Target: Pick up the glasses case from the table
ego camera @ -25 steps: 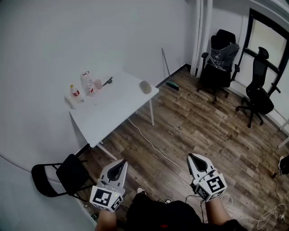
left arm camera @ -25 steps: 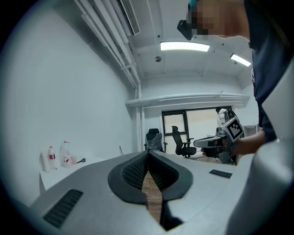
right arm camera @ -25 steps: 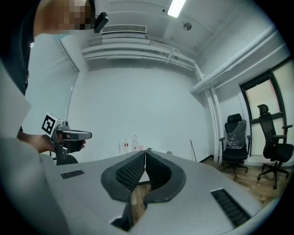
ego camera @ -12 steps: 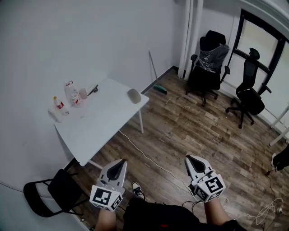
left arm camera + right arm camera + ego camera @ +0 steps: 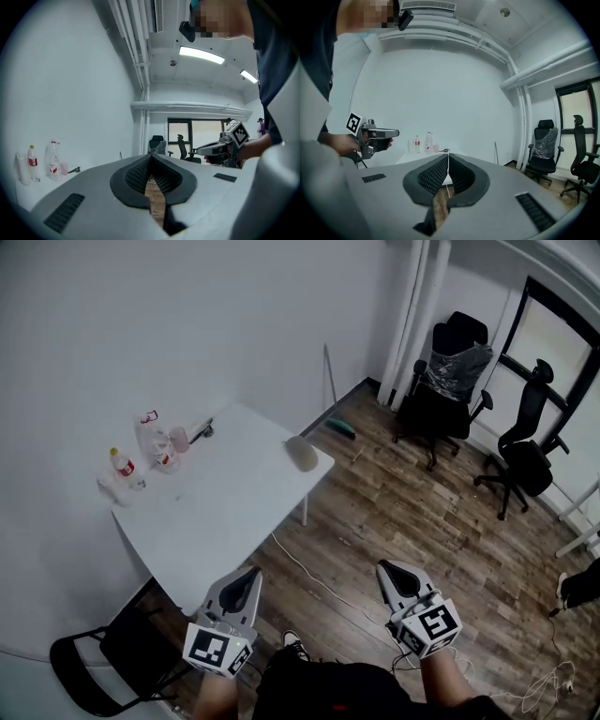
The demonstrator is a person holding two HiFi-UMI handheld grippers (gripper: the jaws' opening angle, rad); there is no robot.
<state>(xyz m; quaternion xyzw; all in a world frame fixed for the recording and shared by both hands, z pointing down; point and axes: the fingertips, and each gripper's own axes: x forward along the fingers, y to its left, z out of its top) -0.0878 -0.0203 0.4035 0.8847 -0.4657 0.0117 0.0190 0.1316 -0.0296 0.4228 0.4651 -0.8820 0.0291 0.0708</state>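
Below my head camera, my left gripper (image 5: 249, 577) and right gripper (image 5: 388, 570) are held low over the wood floor (image 5: 412, 521), both pointing toward a white table (image 5: 225, 512). The grey case (image 5: 302, 453) lies near the table's right-hand corner, well apart from both grippers. Bottles (image 5: 150, 437) stand at the far left edge. Along the left gripper's own view, its jaws are pressed together with nothing between them. Along the right gripper's view, its jaws also meet, empty, with the table ahead and the case too small to pick out. I judge I am on approach: I should step toward that corner, spread one gripper's jaws wide, and come in level across the case's narrow side. Compared with half a second ago, the table sits closer and larger.
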